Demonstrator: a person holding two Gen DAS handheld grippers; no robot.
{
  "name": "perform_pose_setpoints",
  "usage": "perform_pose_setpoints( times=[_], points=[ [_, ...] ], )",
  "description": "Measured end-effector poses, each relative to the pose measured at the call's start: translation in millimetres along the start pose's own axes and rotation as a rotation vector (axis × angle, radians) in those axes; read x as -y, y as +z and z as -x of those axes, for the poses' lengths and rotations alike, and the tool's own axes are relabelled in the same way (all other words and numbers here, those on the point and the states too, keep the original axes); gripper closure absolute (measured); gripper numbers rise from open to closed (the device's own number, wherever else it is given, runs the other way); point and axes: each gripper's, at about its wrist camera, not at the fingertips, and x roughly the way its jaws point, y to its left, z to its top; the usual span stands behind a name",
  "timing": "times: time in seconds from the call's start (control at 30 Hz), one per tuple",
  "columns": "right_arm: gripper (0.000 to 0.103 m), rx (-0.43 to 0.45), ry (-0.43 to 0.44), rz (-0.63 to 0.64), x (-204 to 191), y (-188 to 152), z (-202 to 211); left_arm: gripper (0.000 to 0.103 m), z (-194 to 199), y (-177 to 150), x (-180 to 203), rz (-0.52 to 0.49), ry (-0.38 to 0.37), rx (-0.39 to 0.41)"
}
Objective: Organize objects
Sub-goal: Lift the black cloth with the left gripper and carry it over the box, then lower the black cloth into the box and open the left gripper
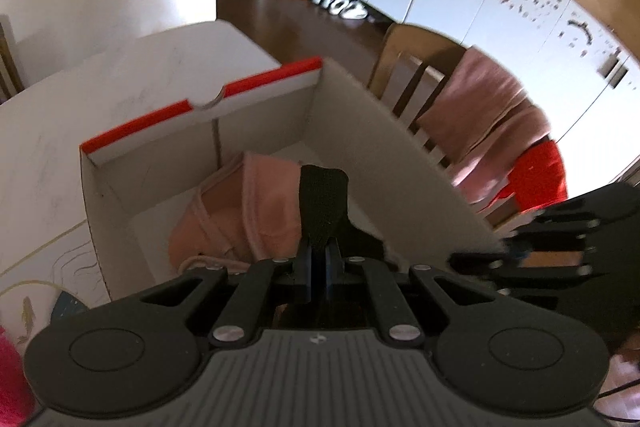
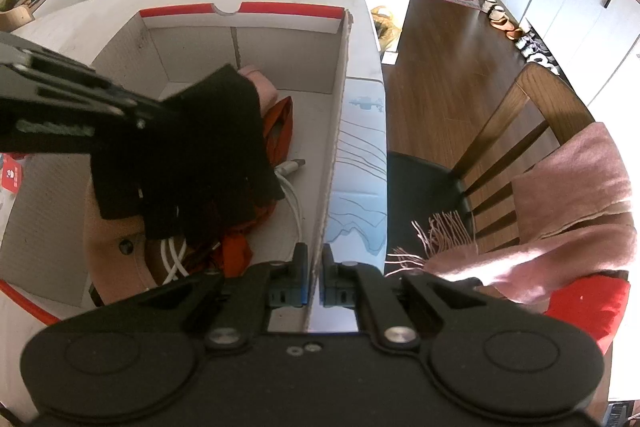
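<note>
No readable text in either view. Fridge (image 1: 520, 7) magnets beyond the left tongs (image 1: 319, 263) are motion-blurred. Small emblem on the tongs body (image 1: 316, 338) is a mark, not letters. Red packet (image 2: 11, 173) left of the right tongs (image 2: 315, 259): print too small.

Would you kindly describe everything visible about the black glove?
The black glove is dark knit fabric, limp, with fingers dangling downward. The left gripper has its jaws shut on one end of it, holding it above the open cardboard box, over the pink and orange items inside. It seems to hang free of the box walls.
</note>
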Motion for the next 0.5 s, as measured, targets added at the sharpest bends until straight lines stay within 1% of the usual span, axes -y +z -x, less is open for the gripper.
perform_pose_setpoints(
  times=[0.3,0.4,0.47,0.5],
  points=[
    [0.099,0.002,-0.003,-0.009,0.2,0.2,0.7,0.097,-13.6,-9.9,-9.7,-0.010,0.057,-0.063],
    [0.099,0.001,-0.005,-0.009,0.0,0.0,1.3,0.093,-13.2,-11.6,-10.2,-0.013,0.063,-0.071],
    [0.099,0.001,-0.007,-0.011,0.2,0.1,1.8,0.087,-13.6,-11.9,-10.2,-0.013,0.064,-0.072],
    [0.099,0.001,-0.008,-0.011,0.2,0.2,1.8,0.081,-14.7,-10.8,-8.0,-0.013,0.068,-0.071]
  ],
)
